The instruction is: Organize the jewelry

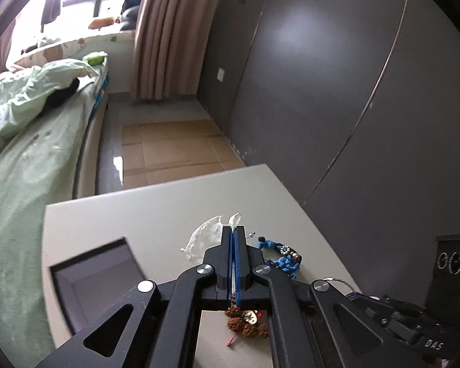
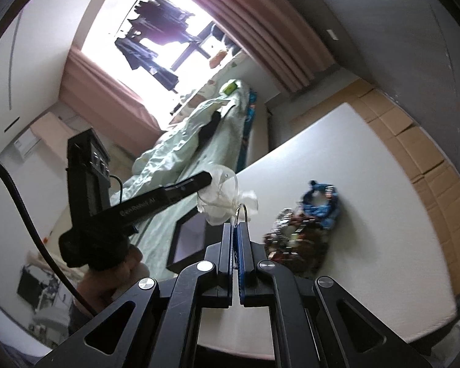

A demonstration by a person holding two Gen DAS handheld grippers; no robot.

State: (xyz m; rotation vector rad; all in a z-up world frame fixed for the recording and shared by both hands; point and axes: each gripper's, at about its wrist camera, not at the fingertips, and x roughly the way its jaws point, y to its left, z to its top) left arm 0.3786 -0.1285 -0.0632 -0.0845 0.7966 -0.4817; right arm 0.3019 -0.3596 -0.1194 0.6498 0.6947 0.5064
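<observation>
The white table point(image 1: 113, 214) carries an open black box point(image 1: 95, 276) and, to its right, a blue braided bracelet point(image 1: 286, 256). Above them, the left gripper point(image 1: 233, 230) is clamped on a sheer pouch point(image 1: 204, 239). The right gripper point(image 2: 236, 224), angled downward, pinches what looks like a metal ring point(image 2: 241, 210) beside that pouch.

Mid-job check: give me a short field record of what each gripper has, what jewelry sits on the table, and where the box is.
left gripper: shut on the clear pouch
right gripper: shut on a thin metal ring, beside the pouch
pouch: lifted above the table, between both grippers
blue braided bracelet: on the table, right of the left gripper
brown bead bracelet: on the table, under the left gripper
dark box: open, at the table's left edge
</observation>
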